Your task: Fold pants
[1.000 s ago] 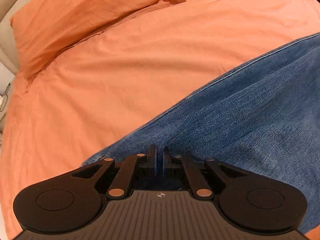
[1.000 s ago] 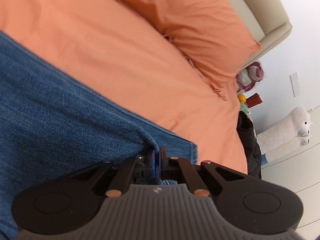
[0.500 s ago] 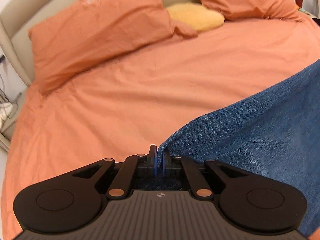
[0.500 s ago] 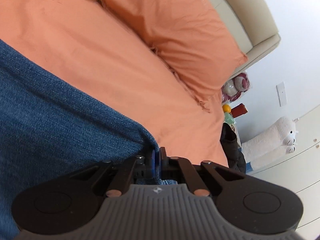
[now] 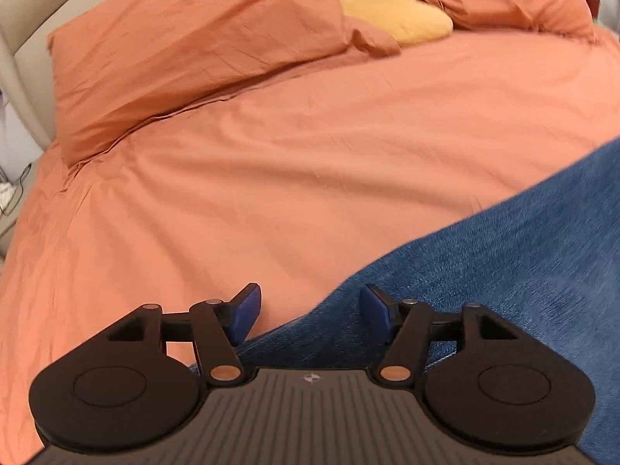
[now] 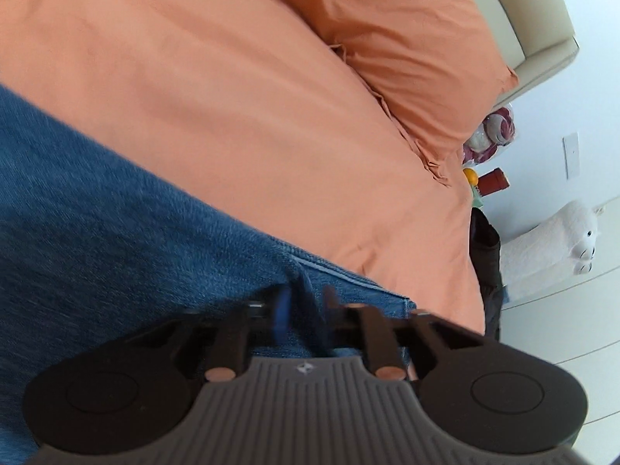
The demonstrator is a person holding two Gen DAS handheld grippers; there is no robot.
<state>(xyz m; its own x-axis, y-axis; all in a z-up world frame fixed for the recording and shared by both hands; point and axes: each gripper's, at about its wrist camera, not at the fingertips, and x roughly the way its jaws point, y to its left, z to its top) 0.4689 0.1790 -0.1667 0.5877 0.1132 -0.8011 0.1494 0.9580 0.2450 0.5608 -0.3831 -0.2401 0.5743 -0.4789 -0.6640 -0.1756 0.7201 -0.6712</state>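
The blue denim pants (image 5: 503, 255) lie on the orange bed (image 5: 271, 178). In the left wrist view they fill the lower right, their edge running under my left gripper (image 5: 310, 312). That gripper is open, its blue pads wide apart, with nothing held. In the right wrist view the pants (image 6: 100, 224) fill the left and lower part, with a hemmed corner at the right. My right gripper (image 6: 304, 310) is blurred, its jaws partly apart over the denim, not clamped on it.
Orange pillows (image 5: 186, 50) and a yellow cushion (image 5: 399, 15) lie at the beige headboard. In the right wrist view a pillow (image 6: 418, 50), a bedside clutter of items (image 6: 488, 162), a dark garment (image 6: 486, 271) and a white plush toy (image 6: 562, 240) stand beside the bed.
Both grippers were shut on the pants' edge and have opened, letting the denim go. The left view has tilted up toward the pillows.
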